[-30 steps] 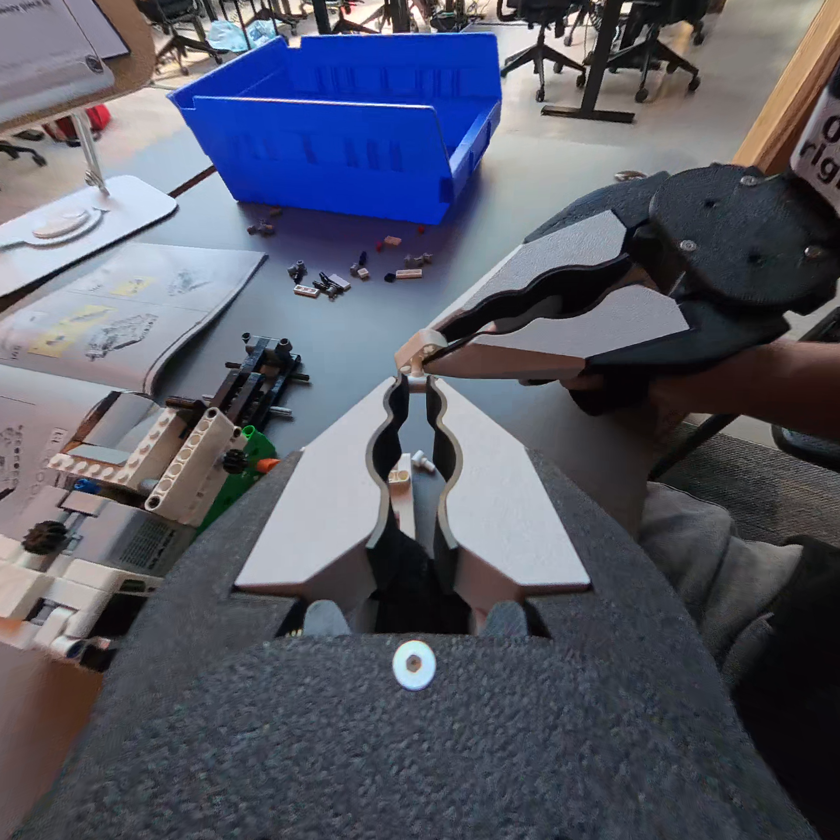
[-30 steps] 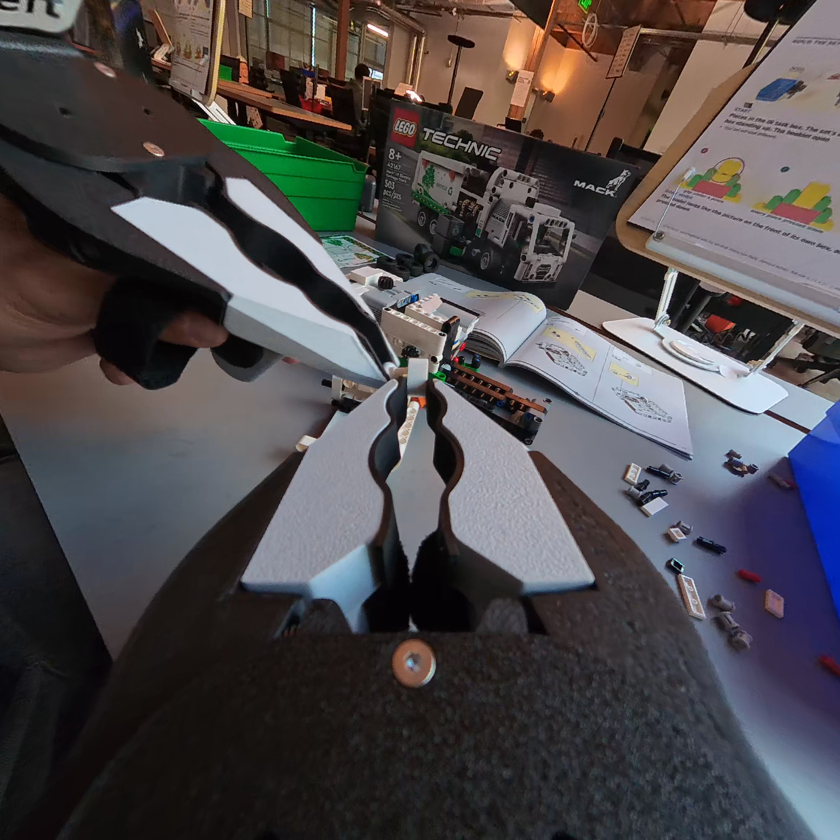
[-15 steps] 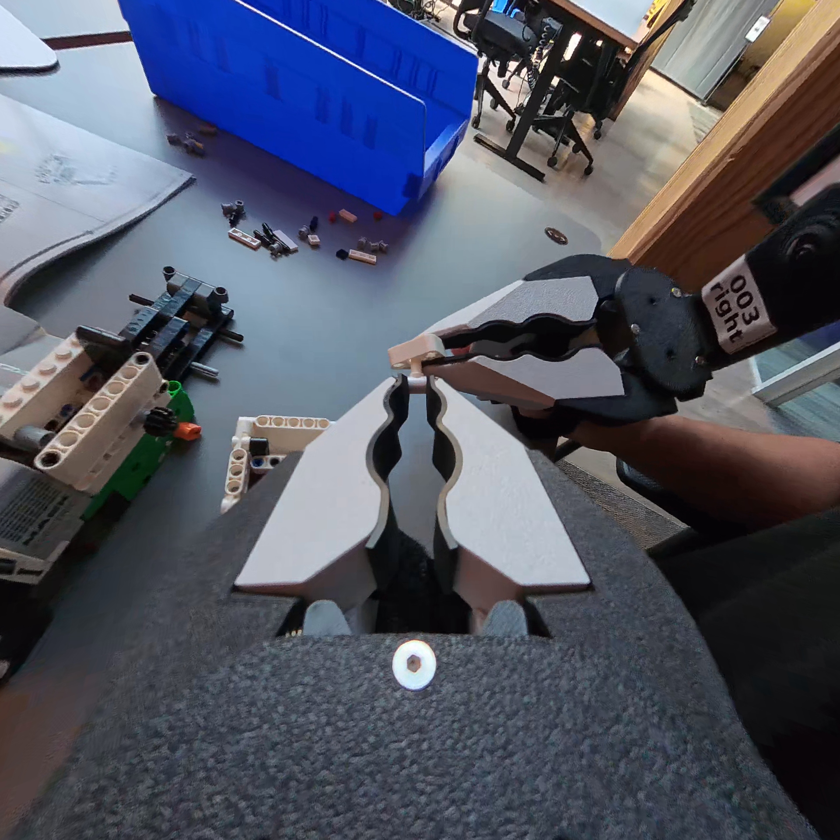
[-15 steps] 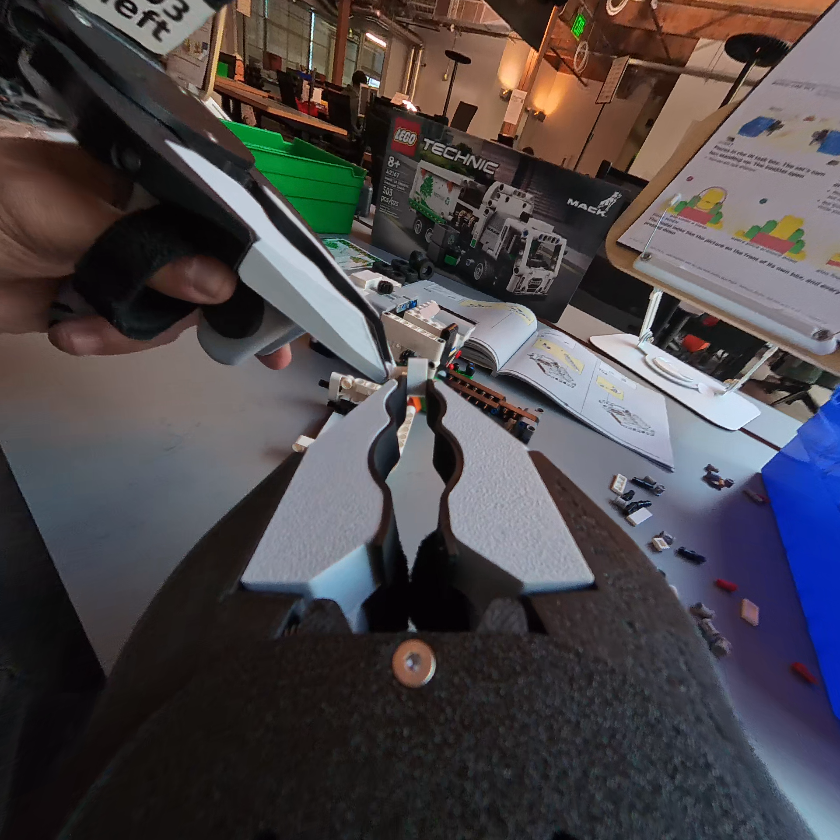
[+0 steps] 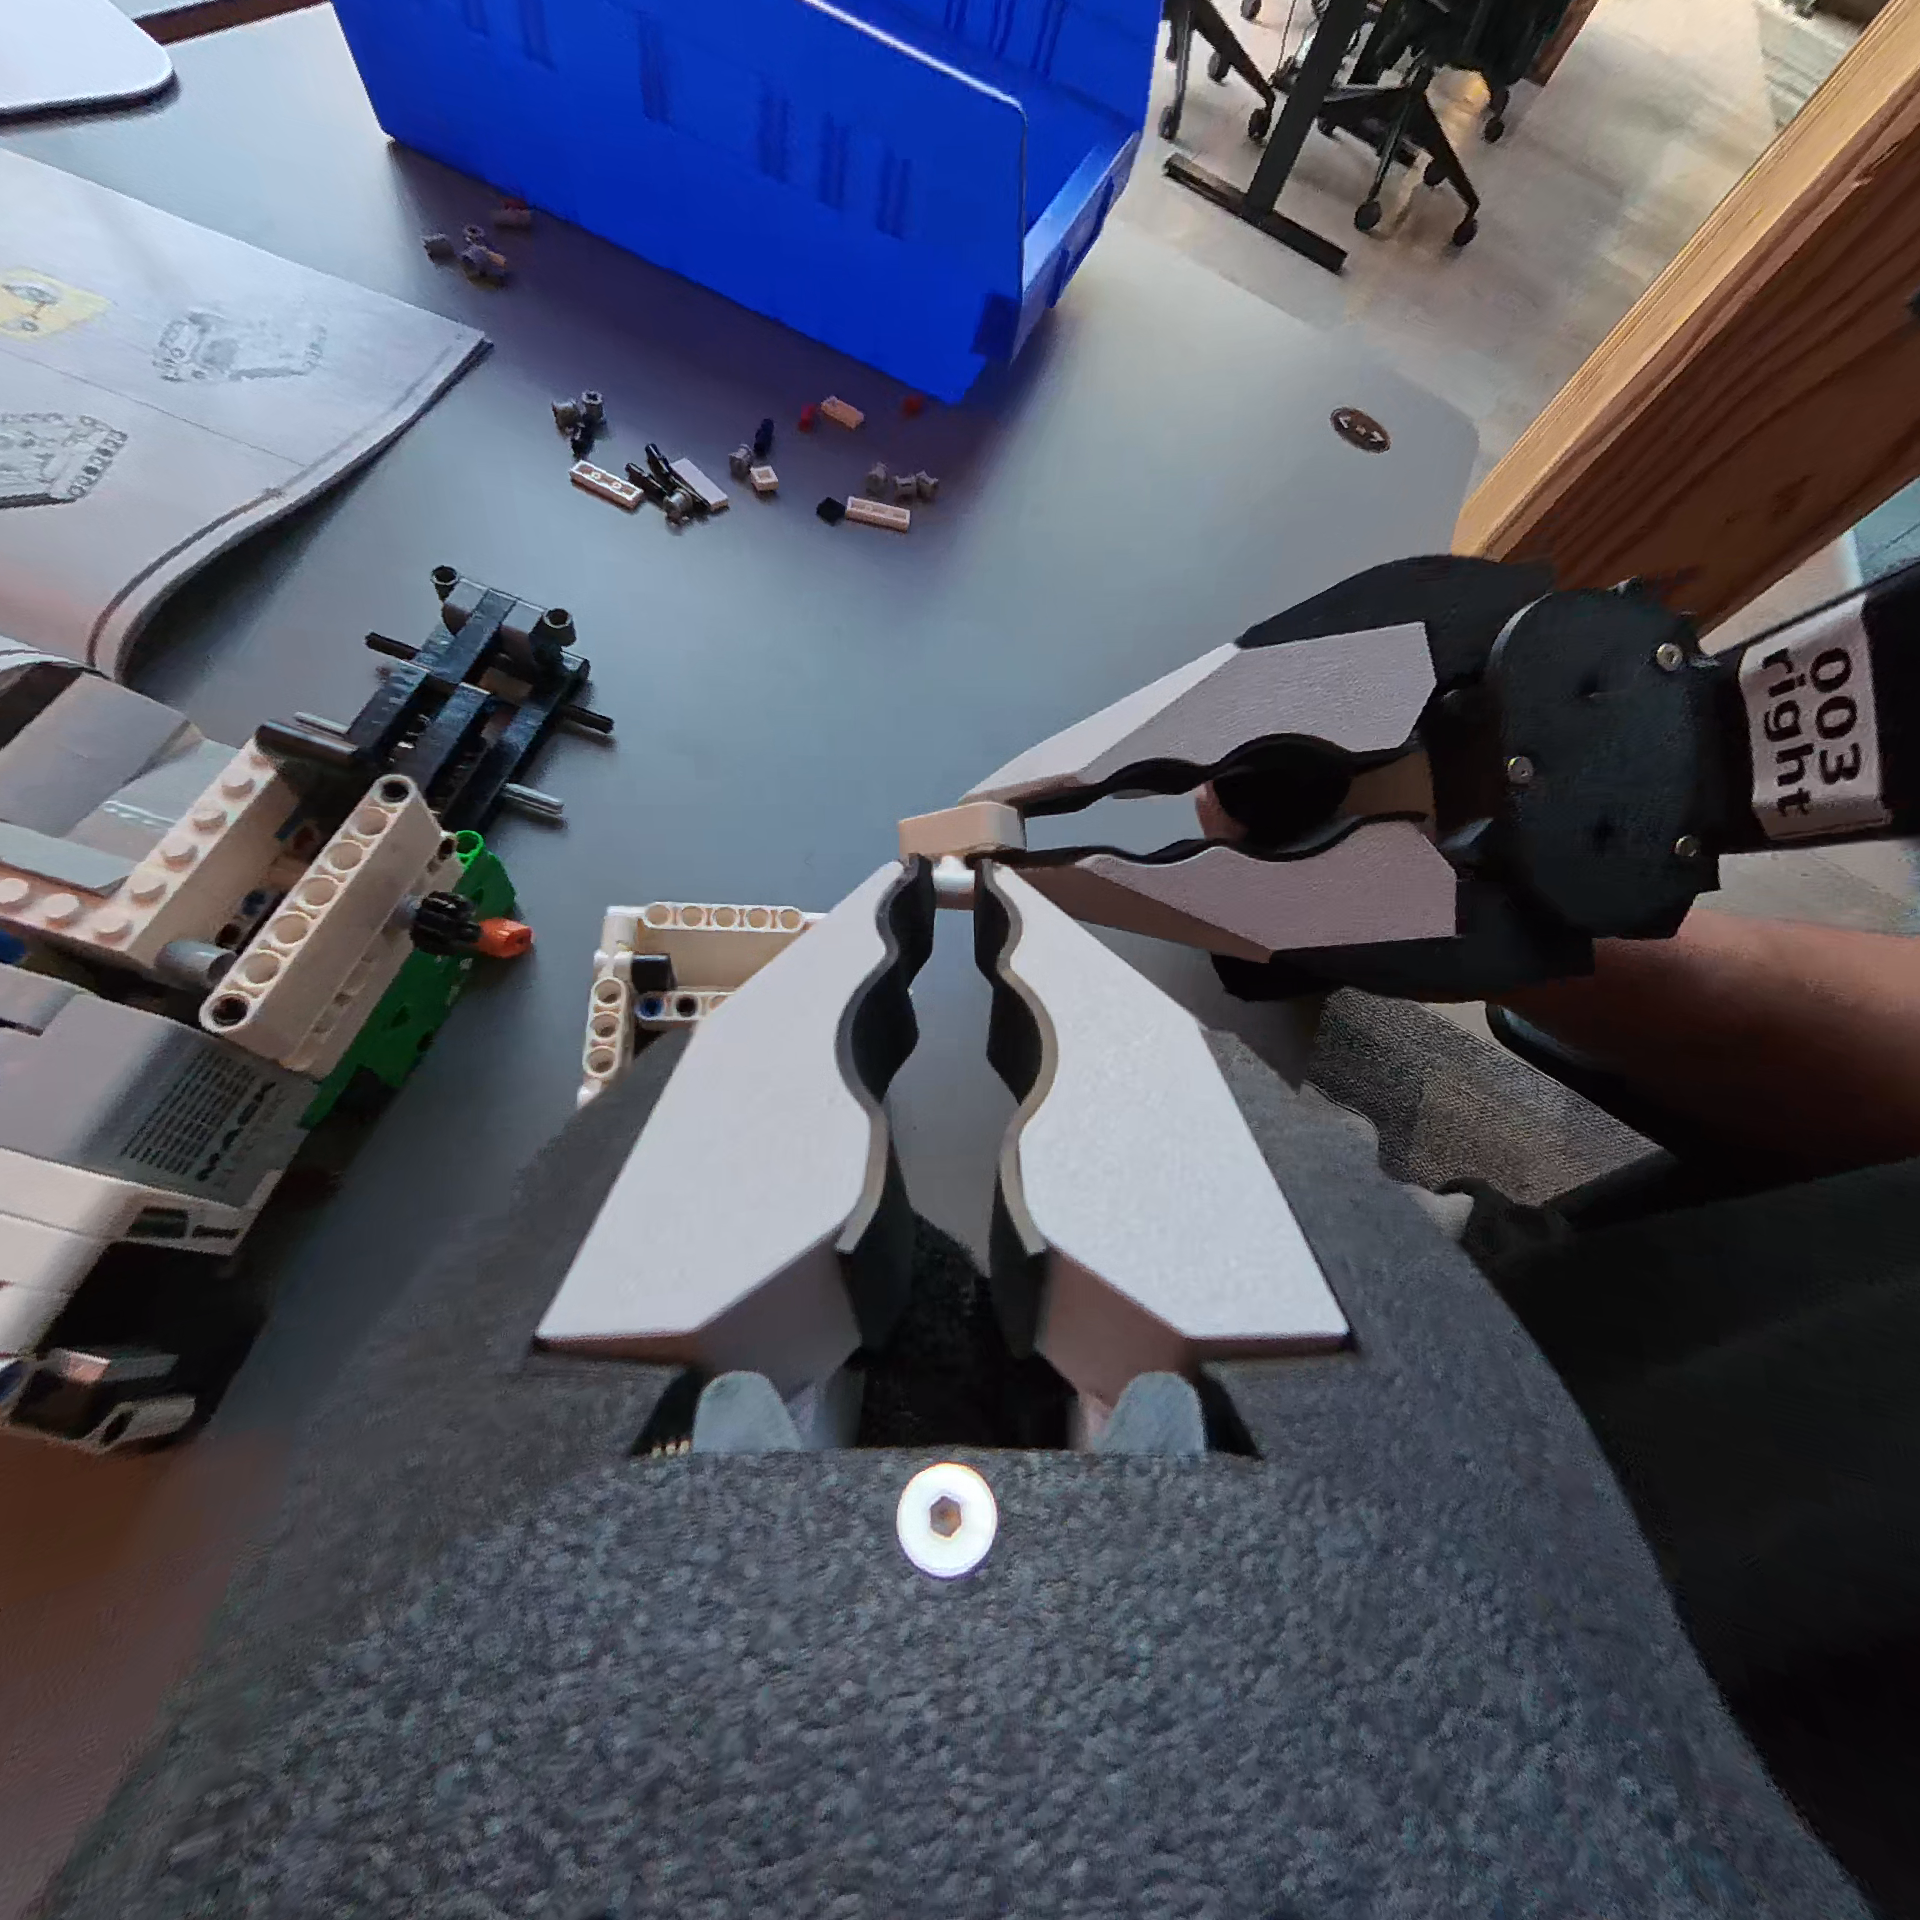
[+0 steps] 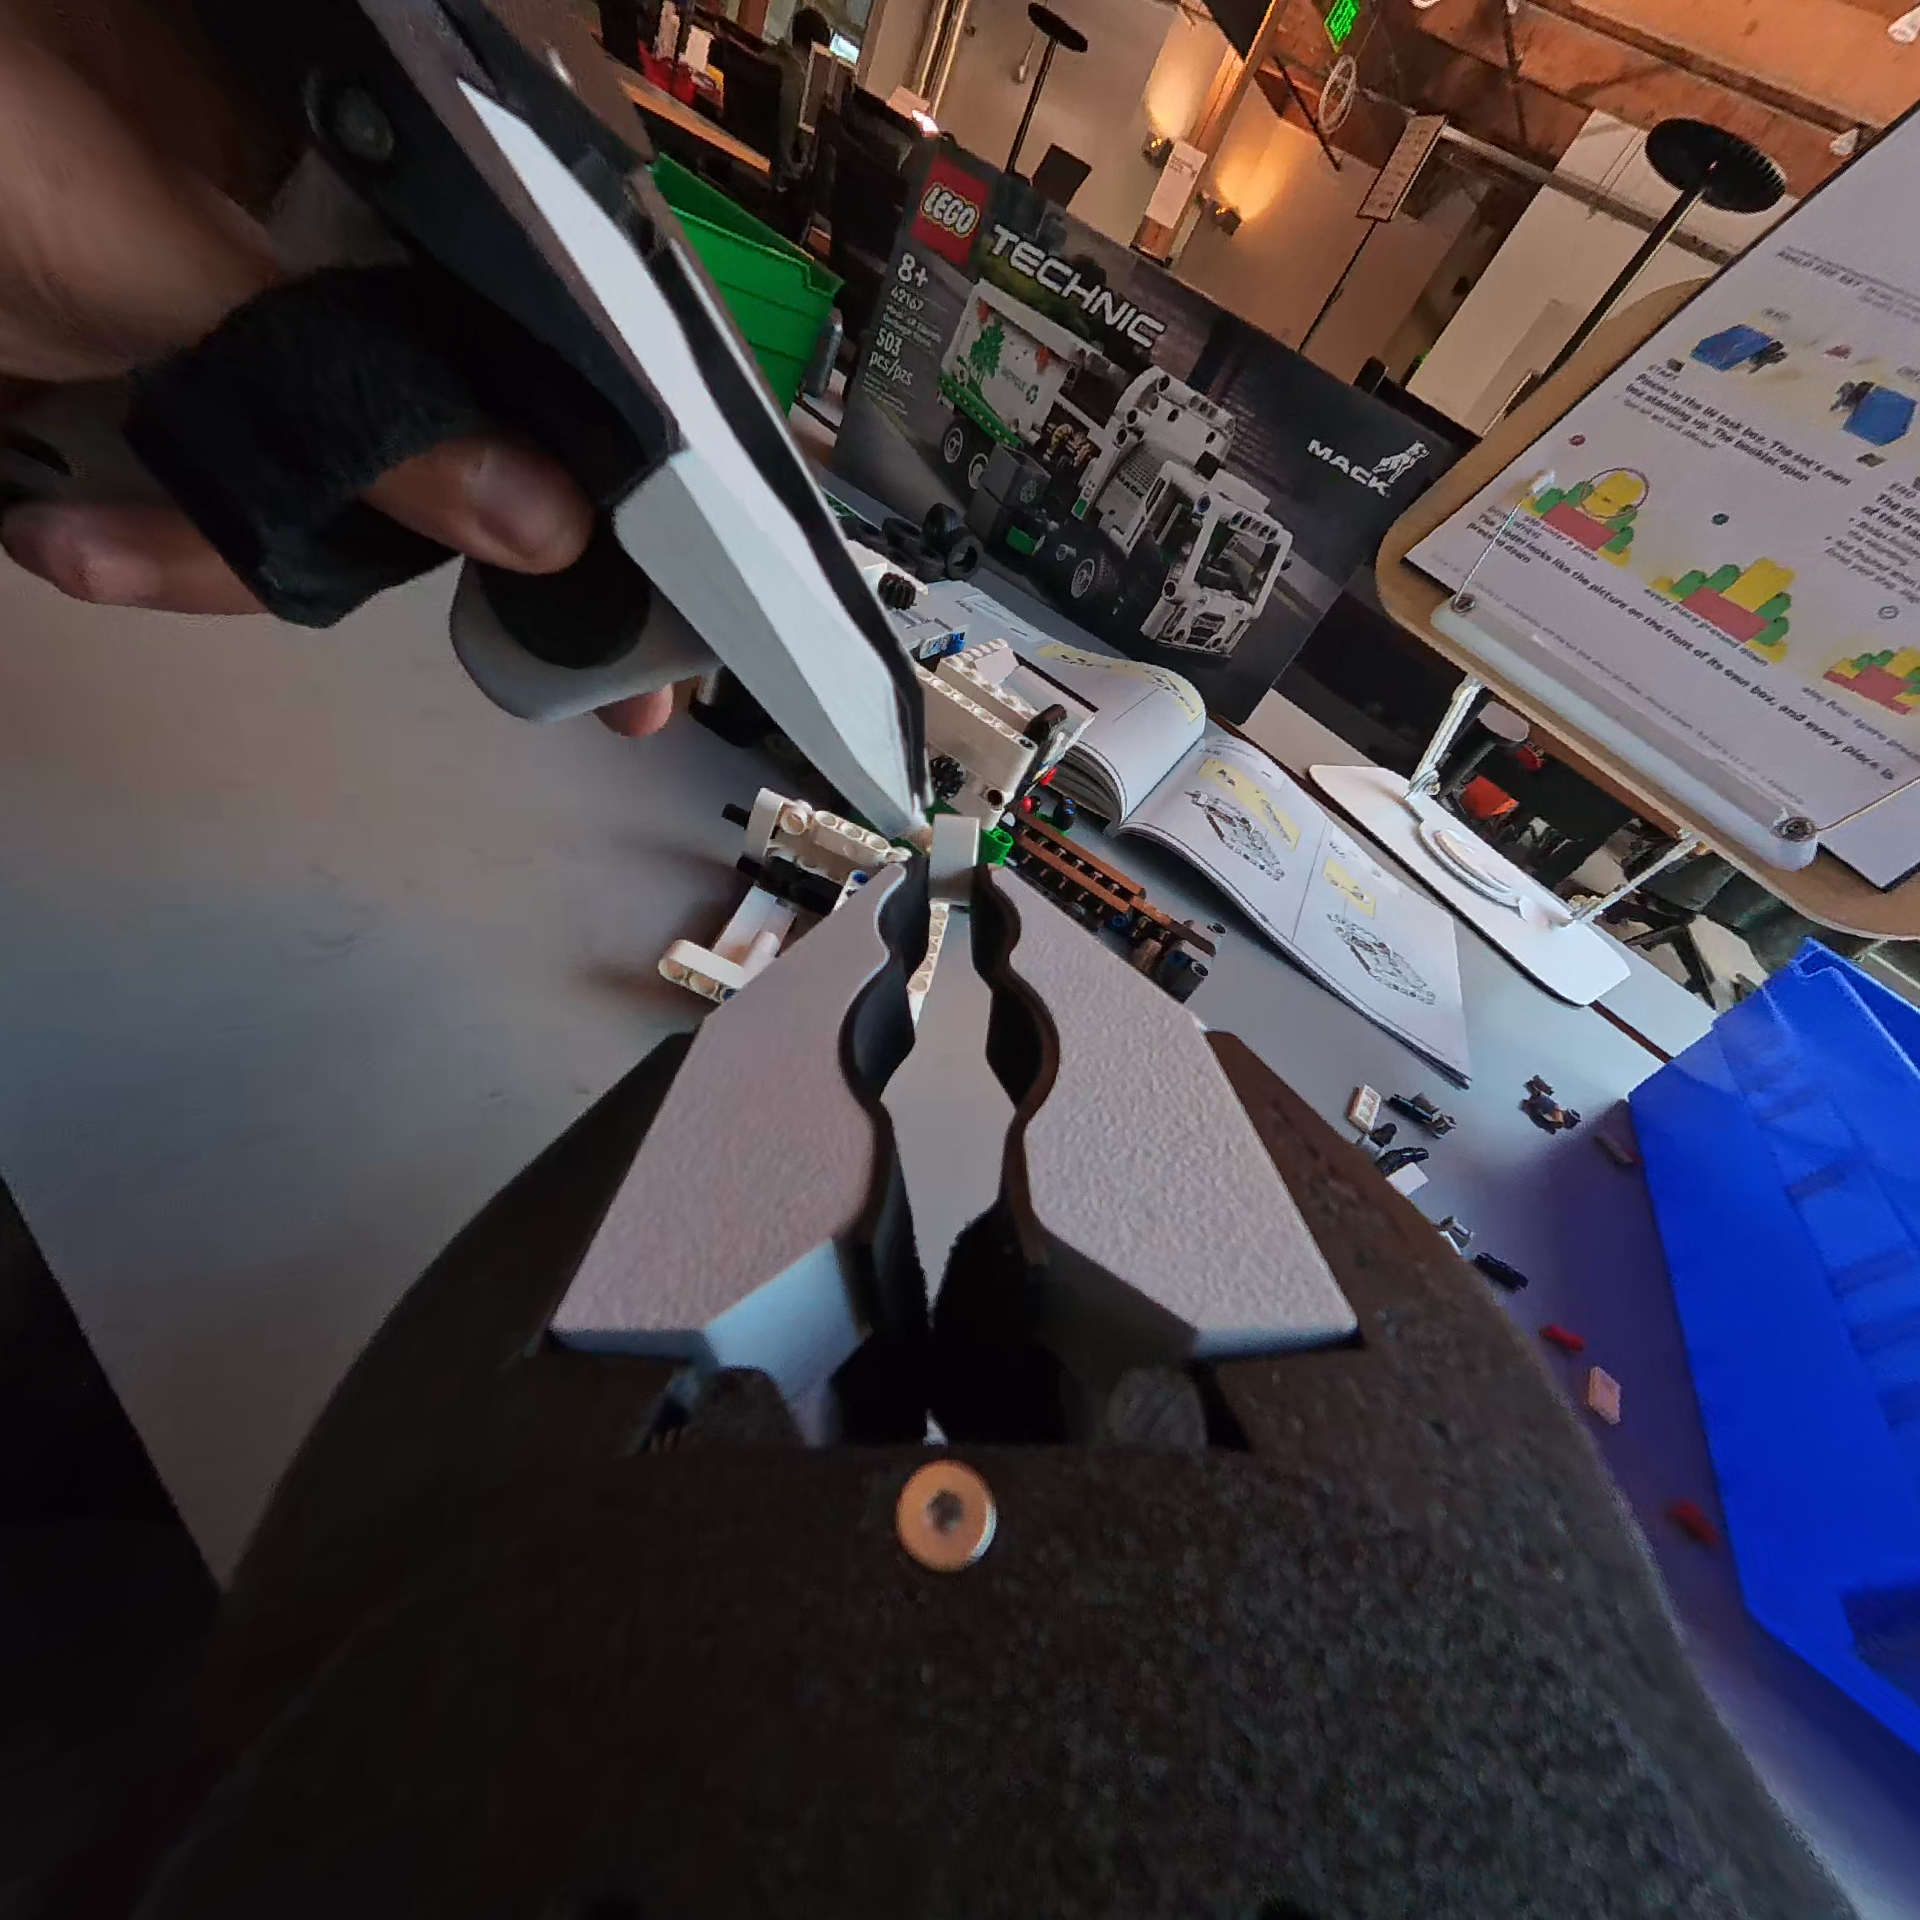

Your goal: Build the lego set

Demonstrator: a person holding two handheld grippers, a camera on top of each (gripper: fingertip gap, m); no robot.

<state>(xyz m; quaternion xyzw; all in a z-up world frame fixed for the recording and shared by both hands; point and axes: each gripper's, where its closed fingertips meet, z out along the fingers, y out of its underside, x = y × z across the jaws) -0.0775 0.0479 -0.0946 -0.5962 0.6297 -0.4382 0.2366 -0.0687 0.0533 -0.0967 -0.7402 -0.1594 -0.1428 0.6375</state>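
Both grippers meet in the air above the near edge of the dark grey table (image 5: 935, 644). The right gripper (image 5: 971, 844) has its jaws pinching a small flat white lego piece (image 5: 961, 831). The left gripper (image 5: 948, 883) has its jaws closed on a tiny light-coloured lego pin (image 5: 954, 875), which touches that piece. The partly built white, black and green lego truck assembly (image 5: 312, 914) lies toward the left edge, with loose small parts (image 5: 727, 478) just in front of the blue plastic bin (image 5: 790, 156). Probable risk: a misaligned push could twist the pin out of the narrow tip grip, dropping it off the table edge.
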